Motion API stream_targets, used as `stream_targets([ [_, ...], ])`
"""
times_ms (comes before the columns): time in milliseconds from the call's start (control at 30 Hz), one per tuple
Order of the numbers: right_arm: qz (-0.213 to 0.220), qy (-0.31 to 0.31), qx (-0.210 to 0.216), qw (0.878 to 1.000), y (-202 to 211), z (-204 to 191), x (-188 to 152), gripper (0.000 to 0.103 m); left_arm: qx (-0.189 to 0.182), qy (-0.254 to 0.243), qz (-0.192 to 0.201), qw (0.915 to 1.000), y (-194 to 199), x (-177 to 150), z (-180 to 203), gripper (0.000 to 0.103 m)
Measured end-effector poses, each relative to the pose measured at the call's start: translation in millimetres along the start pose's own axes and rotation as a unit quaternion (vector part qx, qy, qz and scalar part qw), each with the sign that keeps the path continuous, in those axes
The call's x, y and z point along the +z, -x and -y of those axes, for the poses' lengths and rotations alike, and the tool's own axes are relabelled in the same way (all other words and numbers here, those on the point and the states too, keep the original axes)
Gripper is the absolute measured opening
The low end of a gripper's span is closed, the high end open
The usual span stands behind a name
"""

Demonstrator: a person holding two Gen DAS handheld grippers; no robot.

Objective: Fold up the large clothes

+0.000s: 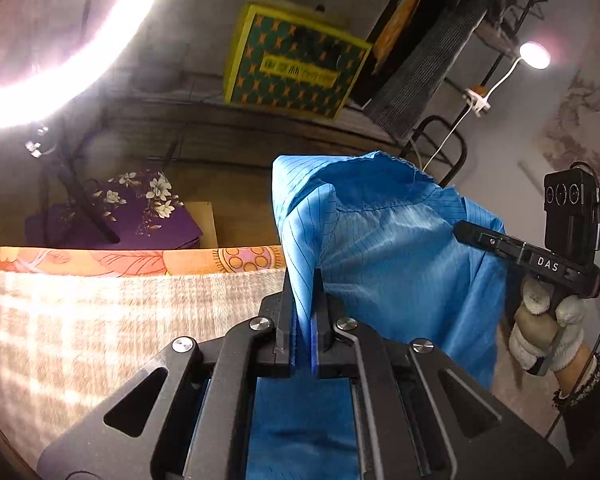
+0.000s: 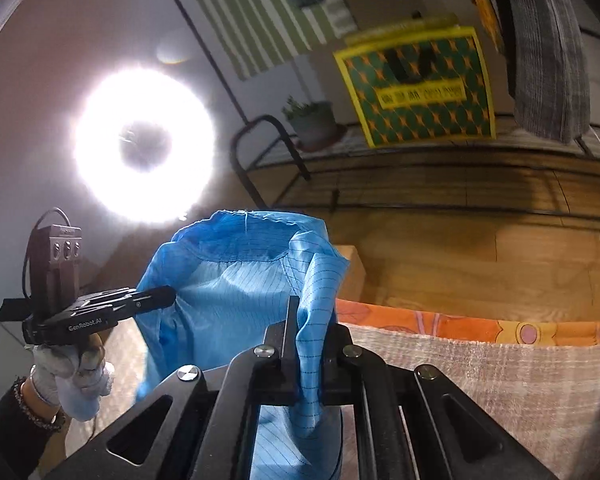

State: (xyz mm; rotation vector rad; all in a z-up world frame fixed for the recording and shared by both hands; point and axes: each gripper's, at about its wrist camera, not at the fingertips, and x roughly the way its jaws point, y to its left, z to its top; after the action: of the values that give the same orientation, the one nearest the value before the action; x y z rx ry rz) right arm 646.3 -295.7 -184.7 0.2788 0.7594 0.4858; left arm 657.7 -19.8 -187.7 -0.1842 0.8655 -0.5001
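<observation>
A: How are your grippers sitting?

B: Your left gripper (image 1: 304,280) is clamping down on a fold of the blue garment (image 1: 380,248), fingers pinched together with only cloth between them. Your right gripper (image 2: 312,312) is doing the same on another edge of the garment (image 2: 228,288), fingers closed tight on the fabric.

A: And where is the garment hanging?

B: You are holding it between the two grippers, above the beige woven cover (image 1: 120,320) with the orange patterned cloth (image 1: 140,260) along its far edge.

A: Any containers?

B: A yellow-and-green patterned box (image 2: 420,88) is standing on the wire shelf (image 2: 420,160); I cannot see what it is holding.

A: What is hard to read?

B: The ring light (image 2: 144,144) is washing out its surroundings, and the garment's lower part is running out of view behind your gripper bodies.
</observation>
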Motion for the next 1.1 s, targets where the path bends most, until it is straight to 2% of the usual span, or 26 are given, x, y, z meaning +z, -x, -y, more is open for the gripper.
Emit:
stream_targets([
  [267,0.019,0.032,0.014,0.999,62.0,-51.5,-6.2,0.002,-0.009,-0.016,0.020,0.9996,69.5,-24.2,26.7,0.001],
  [400,0.023,0.041,0.026,0.999,97.0,-76.0,-21.7,0.002,-0.011,-0.028,0.028,0.9992,107.0,-43.4,41.0,0.001],
  [533,0.020,0.052,0.038,0.998,132.6,-100.8,-47.3,0.002,-0.008,-0.043,0.031,0.9986,142.2,-76.2,54.9,0.001],
  [767,-0.010,0.057,0.051,0.997,166.3,-127.2,-107.2,0.002,-0.009,-0.039,-0.002,0.9992,172.4,-142.9,59.9,0.001],
  [967,-0.049,0.059,0.056,0.995,181.0,-144.1,-169.8,0.002,0.001,-0.032,-0.048,0.9983,177.8,-204.2,62.4,0.001],
  [1100,-0.076,0.062,0.049,0.994,186.9,-149.8,-206.6,0.002,0.012,-0.046,-0.077,0.9959,182.3,-241.6,71.8,0.001],
])
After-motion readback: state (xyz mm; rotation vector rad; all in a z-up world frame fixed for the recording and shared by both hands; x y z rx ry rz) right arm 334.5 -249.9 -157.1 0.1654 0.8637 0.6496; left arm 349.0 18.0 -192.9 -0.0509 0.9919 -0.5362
